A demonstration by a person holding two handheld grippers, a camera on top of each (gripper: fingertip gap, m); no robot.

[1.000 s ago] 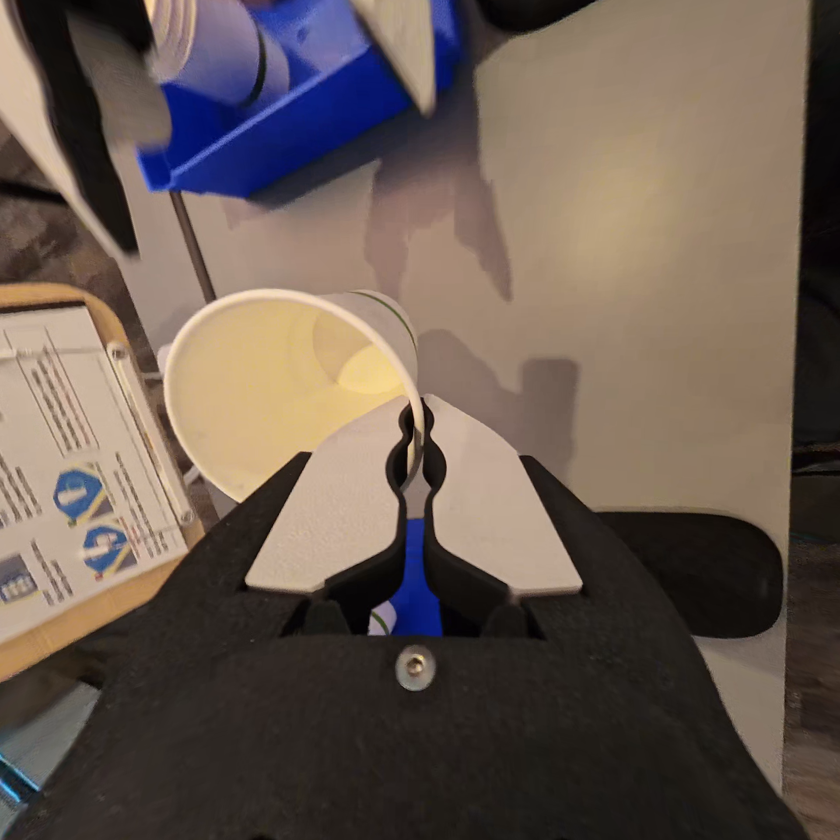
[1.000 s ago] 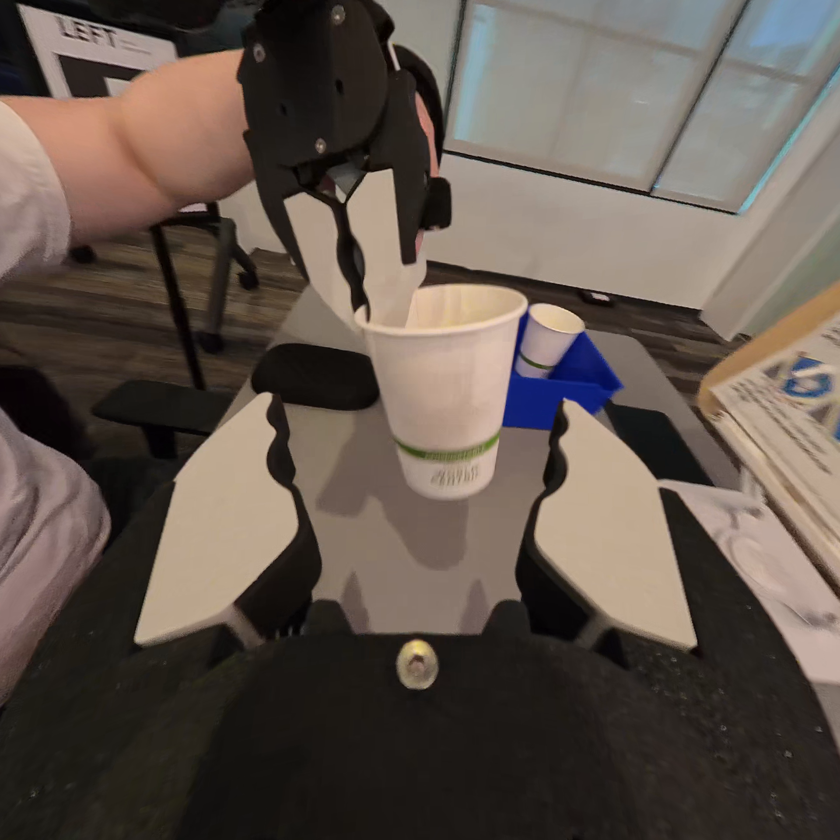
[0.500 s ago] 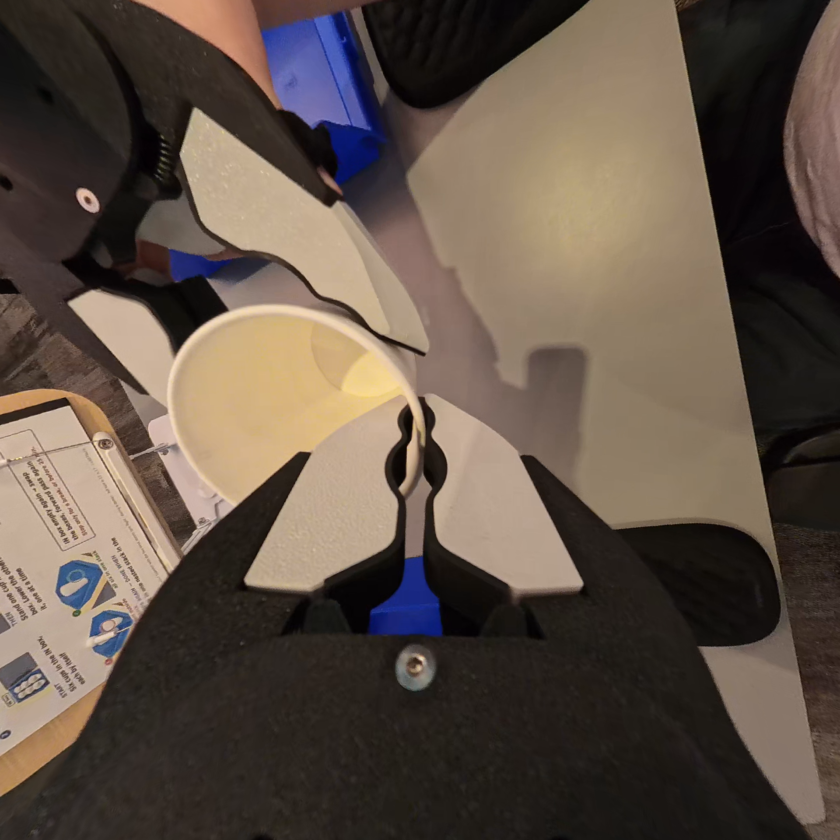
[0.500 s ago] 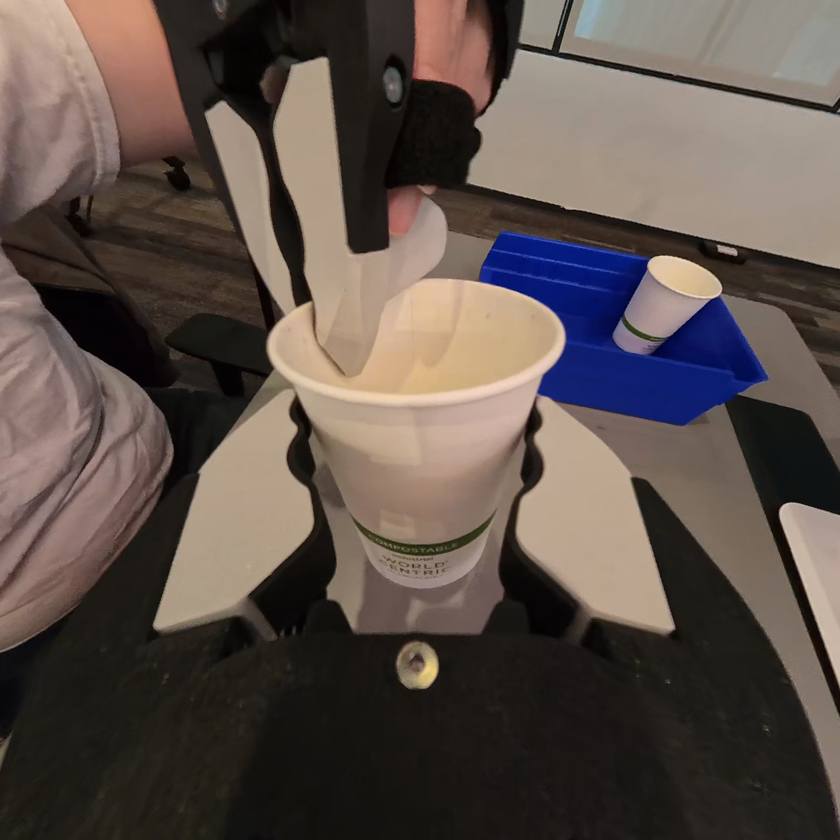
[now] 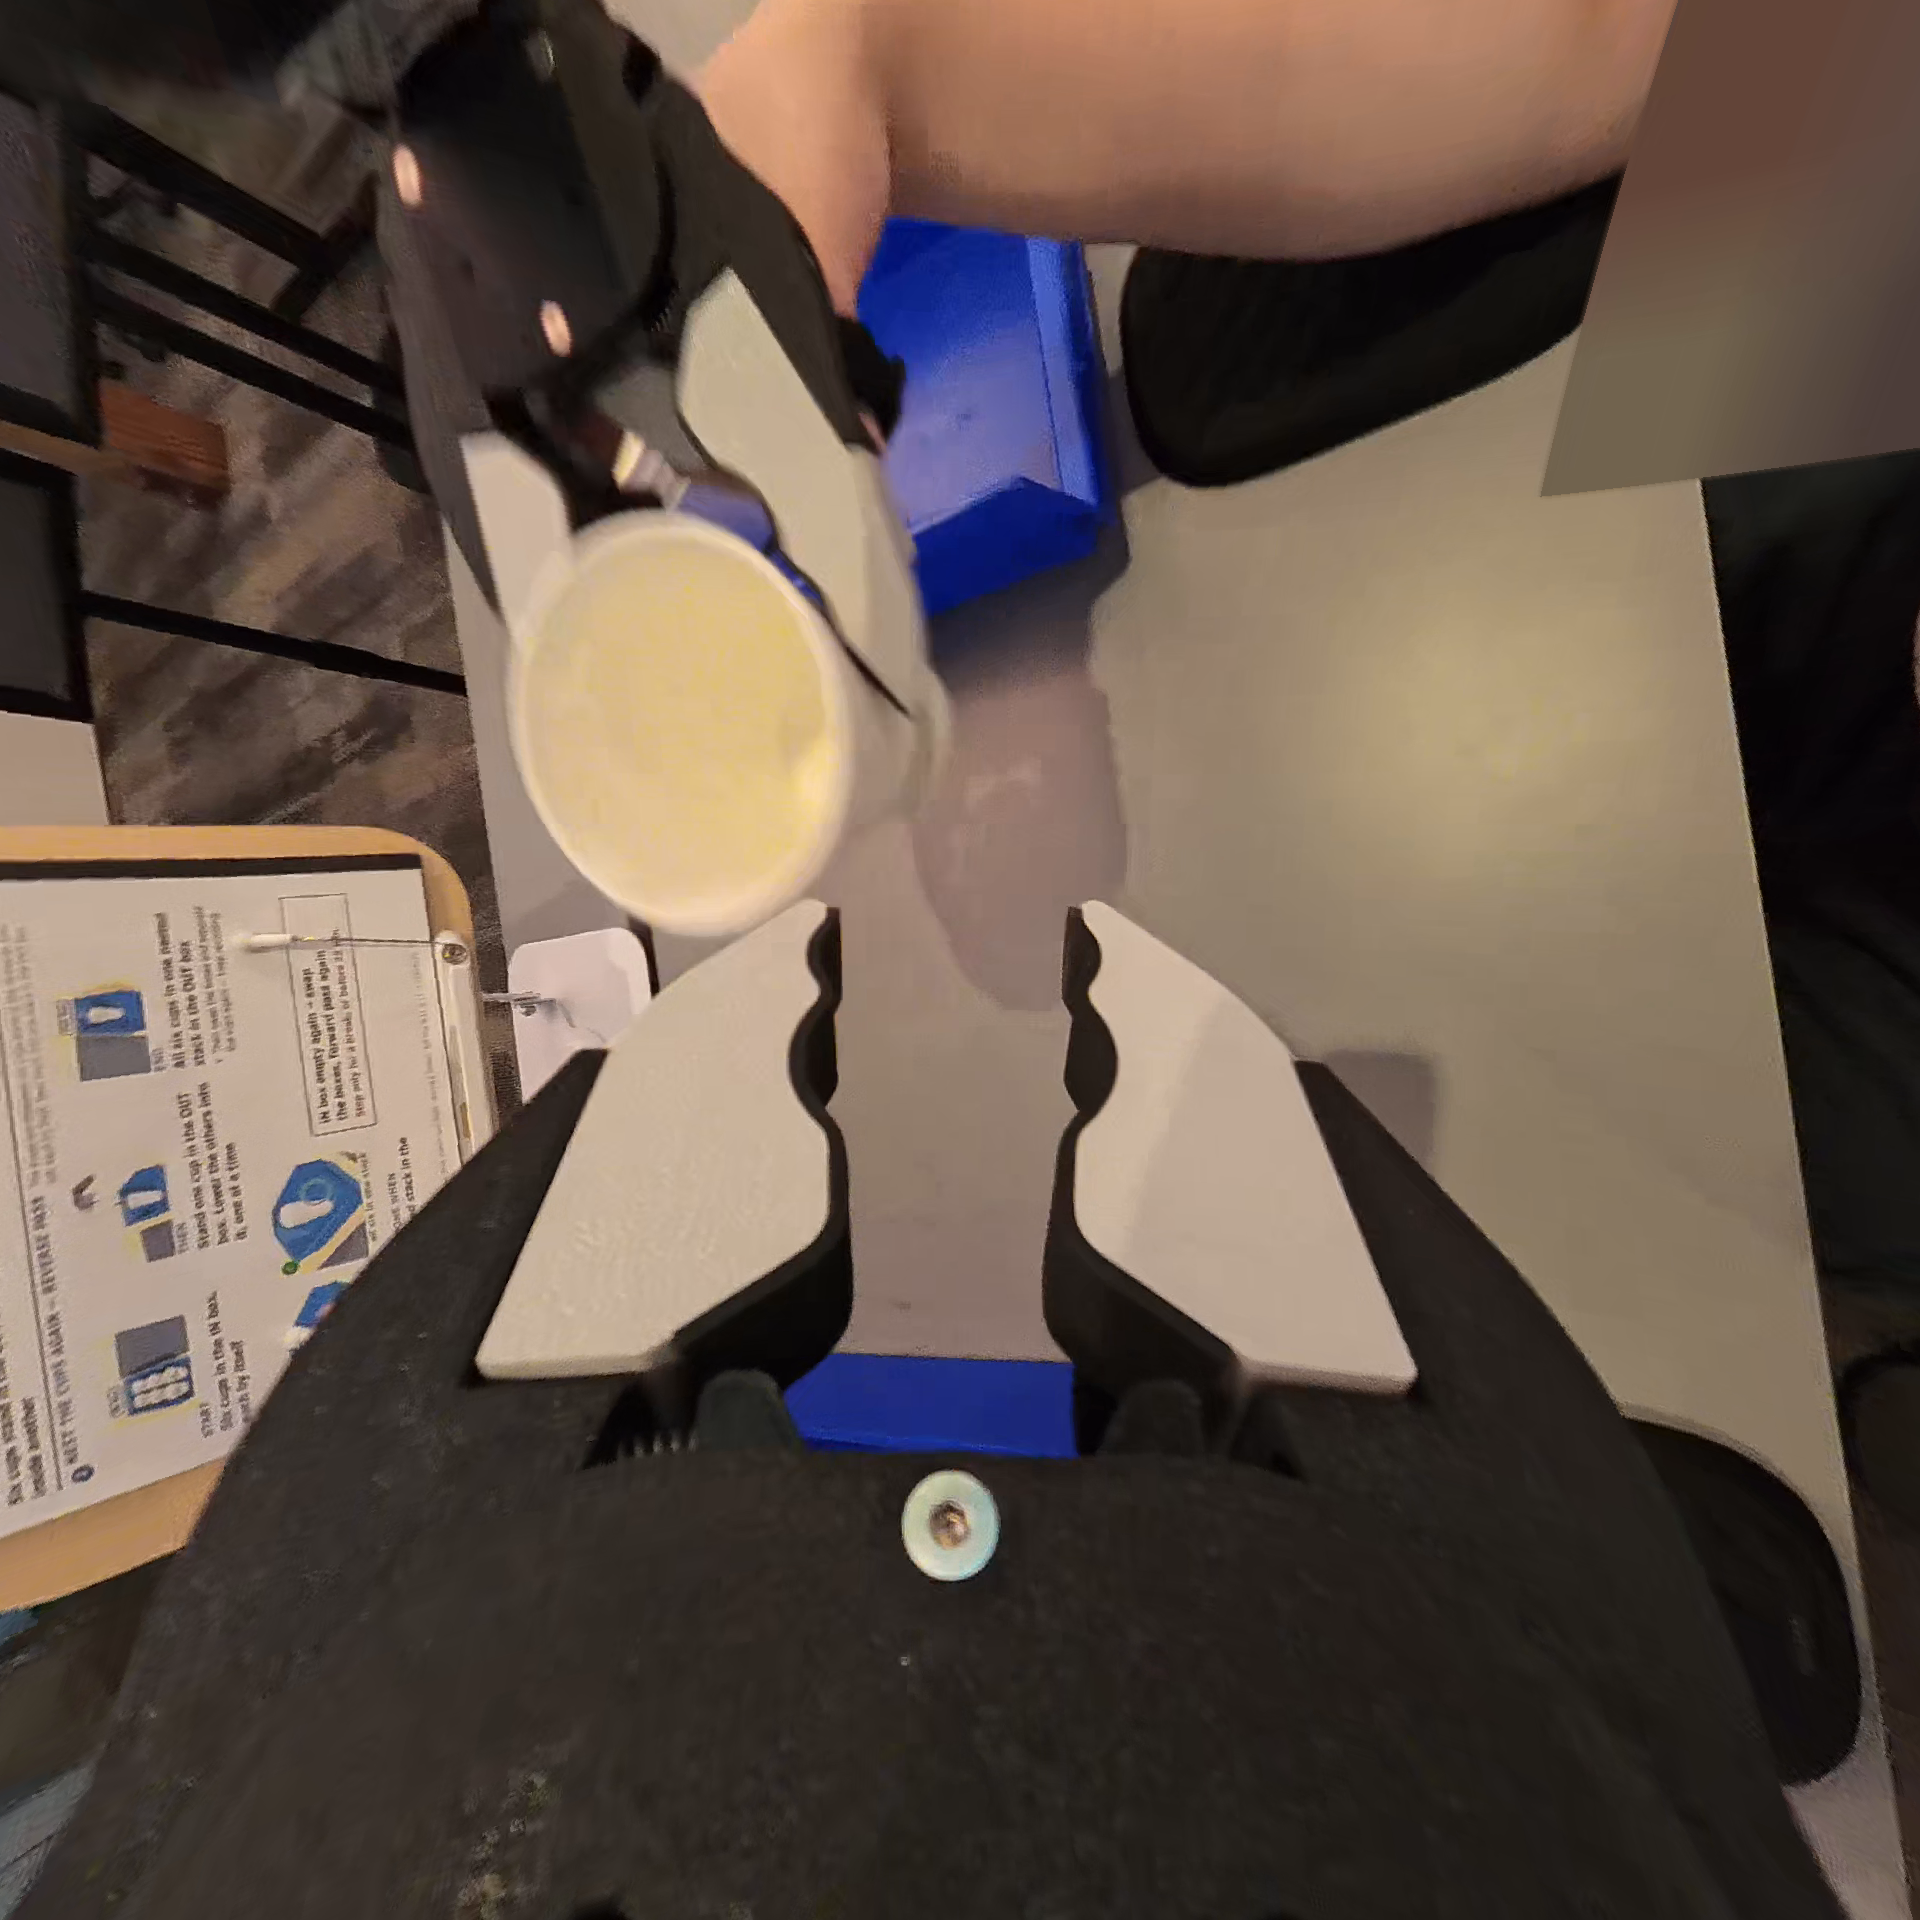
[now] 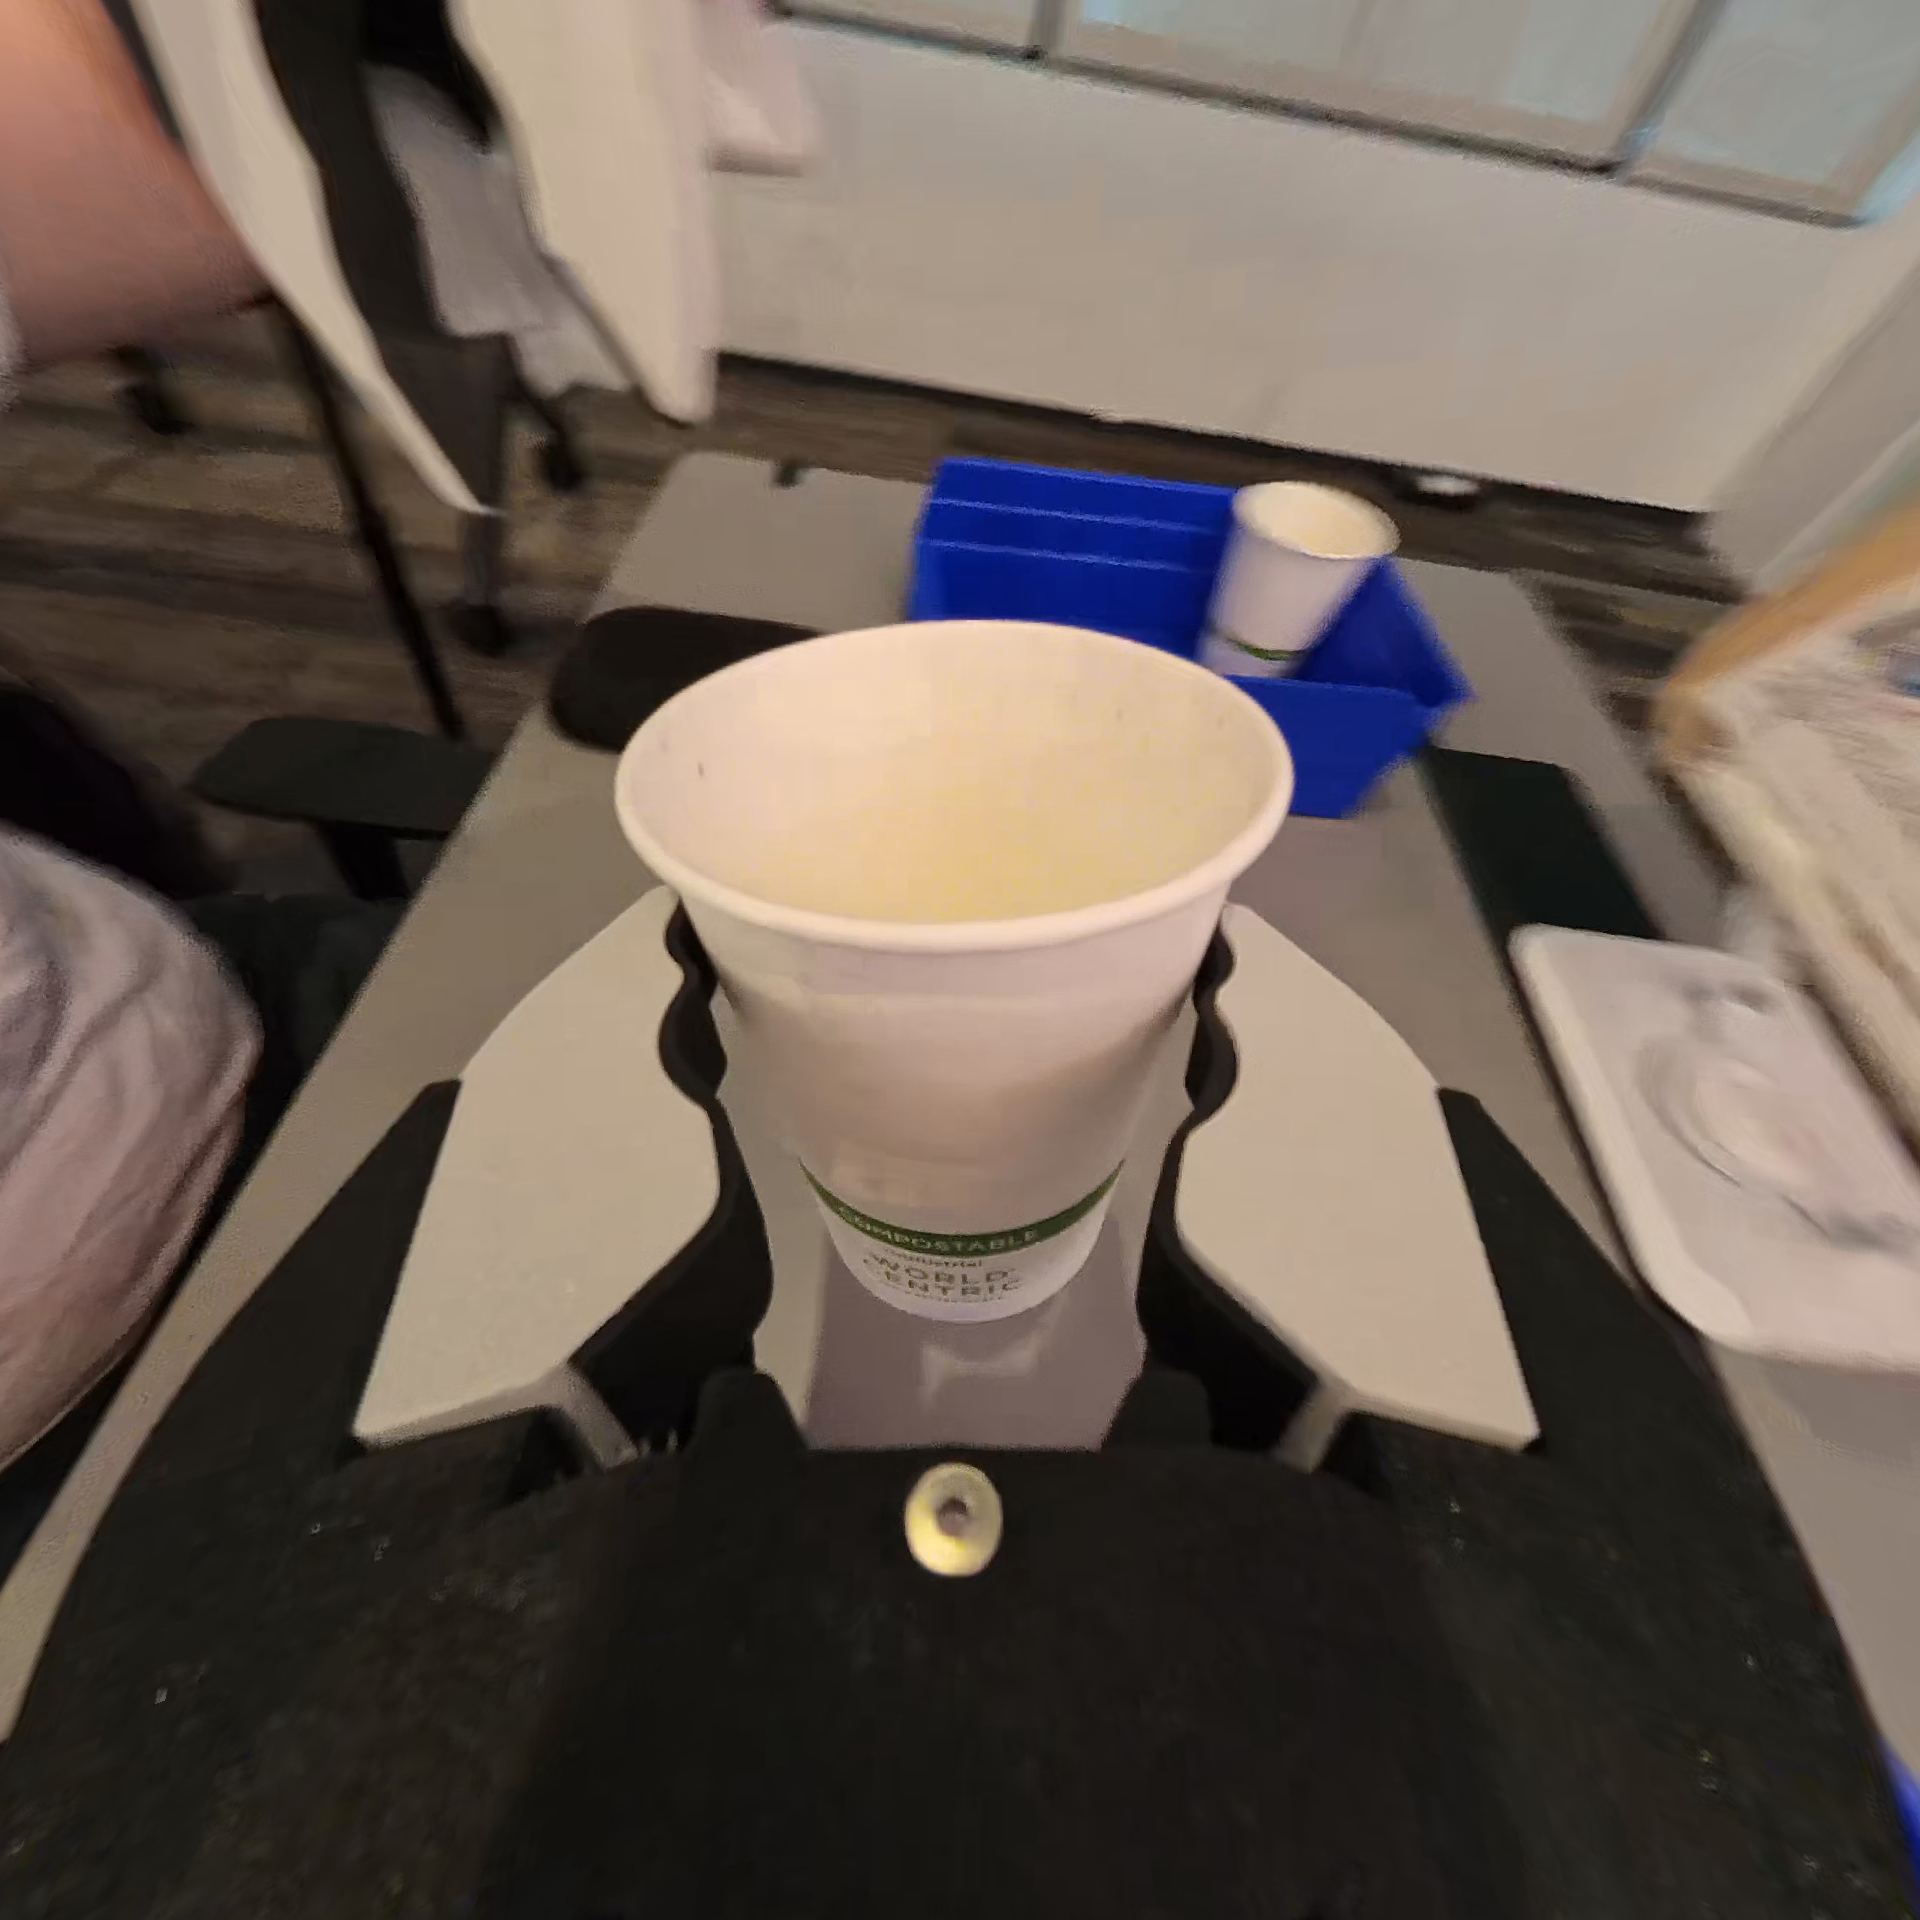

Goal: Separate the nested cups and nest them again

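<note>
Right gripper [image 6: 945,997] clasping white paper cup [image 6: 951,935], left gripper [image 5: 945,1029] parted and empty, blue bin [image 6: 1340,717] with second cup [image 6: 1299,566] at one o'clock

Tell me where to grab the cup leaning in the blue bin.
Pinch the leaning cup across its upper wall, just below the rim, coming from above: its mouth faces up and clear, while its lower part sits down inside the blue bin.

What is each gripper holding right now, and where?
The right gripper clamps the paper cup by its side wall, below the rim. The left gripper is open, empty.
</note>
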